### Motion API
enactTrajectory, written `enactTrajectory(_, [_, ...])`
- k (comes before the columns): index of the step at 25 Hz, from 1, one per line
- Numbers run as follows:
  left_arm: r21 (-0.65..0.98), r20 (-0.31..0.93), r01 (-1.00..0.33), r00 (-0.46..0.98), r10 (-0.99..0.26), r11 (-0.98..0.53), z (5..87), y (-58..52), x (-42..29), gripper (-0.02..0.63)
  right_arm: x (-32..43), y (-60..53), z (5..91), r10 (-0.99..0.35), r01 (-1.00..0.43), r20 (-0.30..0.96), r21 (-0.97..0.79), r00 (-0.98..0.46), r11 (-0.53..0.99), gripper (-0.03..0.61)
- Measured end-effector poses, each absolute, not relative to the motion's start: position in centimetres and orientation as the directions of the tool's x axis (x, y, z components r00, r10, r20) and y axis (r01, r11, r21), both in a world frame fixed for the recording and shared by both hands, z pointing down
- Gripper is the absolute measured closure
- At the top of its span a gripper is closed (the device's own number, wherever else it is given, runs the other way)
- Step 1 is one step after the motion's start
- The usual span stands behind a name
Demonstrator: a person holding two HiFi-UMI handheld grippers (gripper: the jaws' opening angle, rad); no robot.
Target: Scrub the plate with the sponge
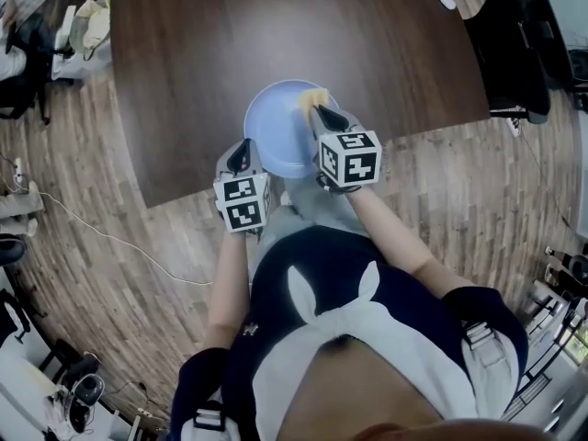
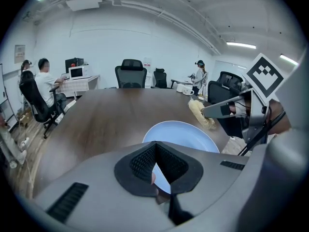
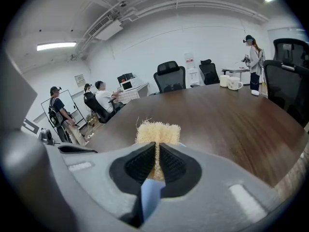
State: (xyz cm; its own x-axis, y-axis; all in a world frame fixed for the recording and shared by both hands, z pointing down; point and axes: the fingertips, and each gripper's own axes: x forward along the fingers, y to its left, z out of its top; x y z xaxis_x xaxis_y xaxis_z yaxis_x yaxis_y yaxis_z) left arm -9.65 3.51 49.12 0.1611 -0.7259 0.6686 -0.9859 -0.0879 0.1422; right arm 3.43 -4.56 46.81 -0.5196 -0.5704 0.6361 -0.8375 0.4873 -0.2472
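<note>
A pale blue plate (image 1: 280,129) is held over the near edge of the dark wooden table (image 1: 276,35). My left gripper (image 1: 246,158) is shut on the plate's near left rim; the left gripper view has the rim pinched between the jaws and the plate (image 2: 186,135) stretching ahead. My right gripper (image 1: 320,114) is shut on a yellow fibrous sponge (image 1: 314,97), which rests on the plate's far right part. In the right gripper view the sponge (image 3: 157,132) sticks out past the closed jaws, with blue plate (image 3: 150,195) below. The left gripper view also catches the sponge (image 2: 201,113).
Office chairs (image 2: 131,74) stand at the table's far side. Seated people (image 2: 44,79) work at a desk on the left, and another person (image 3: 253,62) stands at the far right near white mugs (image 3: 233,82). A cable (image 1: 110,240) runs across the wooden floor.
</note>
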Motion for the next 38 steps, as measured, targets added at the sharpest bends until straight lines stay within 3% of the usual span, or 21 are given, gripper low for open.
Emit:
enactTrajectory(20, [0.161,0.772,-0.985,0.164,-0.615,-0.061,56.5,0.1,-11.4,0.615,0.1,-10.1,56.4,-0.463,-0.852,0.76,-0.223,-0.457,0.475,0.557])
enactTrajectory(38, [0.172,0.781,-0.98,0.2,-0.592,-0.105,57.4,0.0,-11.5,0.615,-1.1,-10.4,59.0,-0.421,-0.845,0.801,-0.187,-0.426,0.501,0.557])
